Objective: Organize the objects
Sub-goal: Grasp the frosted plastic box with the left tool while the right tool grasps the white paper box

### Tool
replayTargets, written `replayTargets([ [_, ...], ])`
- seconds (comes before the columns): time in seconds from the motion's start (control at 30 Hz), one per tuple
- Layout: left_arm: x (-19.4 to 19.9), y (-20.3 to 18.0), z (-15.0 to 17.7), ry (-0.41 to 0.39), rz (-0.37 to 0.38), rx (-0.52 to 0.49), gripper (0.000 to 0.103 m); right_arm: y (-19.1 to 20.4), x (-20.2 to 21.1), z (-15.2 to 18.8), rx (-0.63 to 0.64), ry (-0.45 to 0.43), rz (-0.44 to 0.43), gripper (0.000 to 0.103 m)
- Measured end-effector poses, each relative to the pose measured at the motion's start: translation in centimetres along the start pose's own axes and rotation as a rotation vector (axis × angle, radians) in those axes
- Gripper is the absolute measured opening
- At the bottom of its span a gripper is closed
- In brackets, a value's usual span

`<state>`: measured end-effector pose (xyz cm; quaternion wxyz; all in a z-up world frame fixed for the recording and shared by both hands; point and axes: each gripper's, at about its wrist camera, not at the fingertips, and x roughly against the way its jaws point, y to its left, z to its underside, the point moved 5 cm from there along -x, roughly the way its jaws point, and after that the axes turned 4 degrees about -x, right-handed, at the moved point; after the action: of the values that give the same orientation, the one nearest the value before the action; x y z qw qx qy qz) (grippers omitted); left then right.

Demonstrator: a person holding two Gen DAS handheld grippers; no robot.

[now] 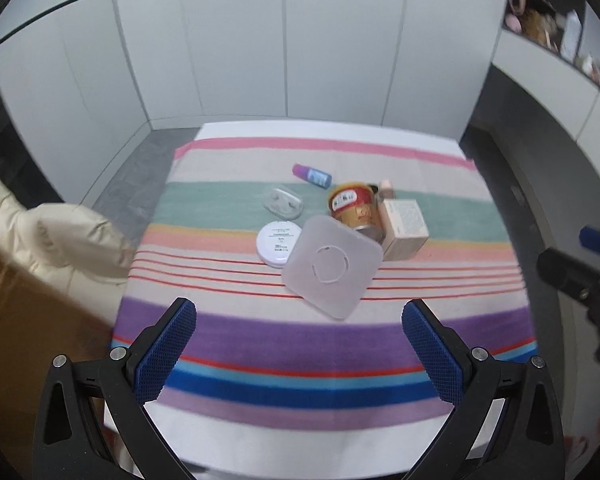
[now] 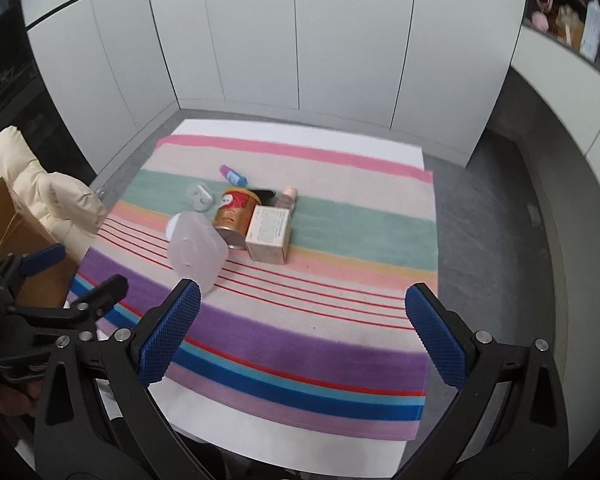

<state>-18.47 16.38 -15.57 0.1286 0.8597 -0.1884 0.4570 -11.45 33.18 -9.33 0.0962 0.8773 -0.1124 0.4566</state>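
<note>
We are holding the left gripper (image 1: 299, 322) and the right gripper (image 2: 303, 308) low in frame, both spread wide and gripping nothing, over a striped cloth (image 1: 260, 332). Clustered at centre are lying a translucent square lid (image 1: 332, 266), a white round compact (image 1: 278, 243), a tipped red-and-gold can (image 1: 354, 205), a beige carton (image 1: 405, 228), a clear small case (image 1: 283, 202) and a purple-capped tube (image 1: 313, 175). A cream padded jacket (image 1: 52, 240) is resting at left.
</note>
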Motion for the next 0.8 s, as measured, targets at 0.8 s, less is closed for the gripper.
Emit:
replayTargets([
  [0.8, -12.6, -1.3, -1.0, 0.006, 0.190, 0.024, 0.089, 0.6, -14.2, -0.1, 0.002, 0.157, -0.006, 0.103],
])
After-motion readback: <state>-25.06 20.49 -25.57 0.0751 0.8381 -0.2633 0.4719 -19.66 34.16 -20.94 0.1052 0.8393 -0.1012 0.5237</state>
